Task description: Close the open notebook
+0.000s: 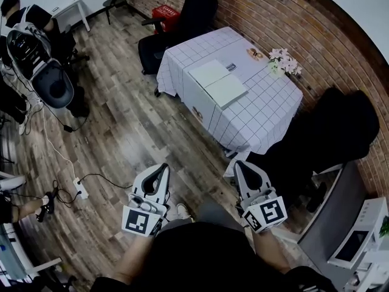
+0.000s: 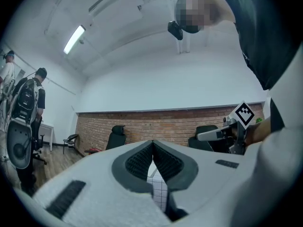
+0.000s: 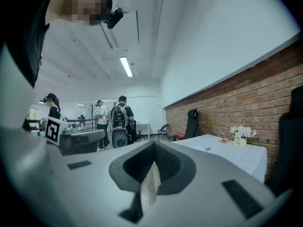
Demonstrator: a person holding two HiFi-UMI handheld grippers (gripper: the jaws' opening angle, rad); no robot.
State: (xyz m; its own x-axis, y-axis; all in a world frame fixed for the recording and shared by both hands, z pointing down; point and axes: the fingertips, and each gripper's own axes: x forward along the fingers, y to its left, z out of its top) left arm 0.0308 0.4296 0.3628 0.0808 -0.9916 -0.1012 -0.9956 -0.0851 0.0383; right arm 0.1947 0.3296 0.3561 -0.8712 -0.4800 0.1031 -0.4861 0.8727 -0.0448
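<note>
The open notebook [image 1: 217, 82] lies flat with its white pages up on the table [image 1: 261, 114], which wears a white checked cloth and stands well ahead of me. My left gripper [image 1: 164, 166] and right gripper [image 1: 239, 163] are held close to my body over the wood floor, far short of the table. Each one's jaws meet at the tips, and nothing is between them. In the left gripper view the left gripper [image 2: 152, 143] points at the brick wall. In the right gripper view the right gripper [image 3: 154, 143] has the table [image 3: 227, 150] off to its right.
A vase of pale flowers [image 1: 284, 61] and a small item [image 1: 254, 54] sit at the table's far side. Black chairs [image 1: 182, 23] and a red crate [image 1: 165, 14] stand behind it, another dark chair [image 1: 340, 132] to its right. People [image 1: 30, 35], cables and a power strip [image 1: 79, 188] are at the left.
</note>
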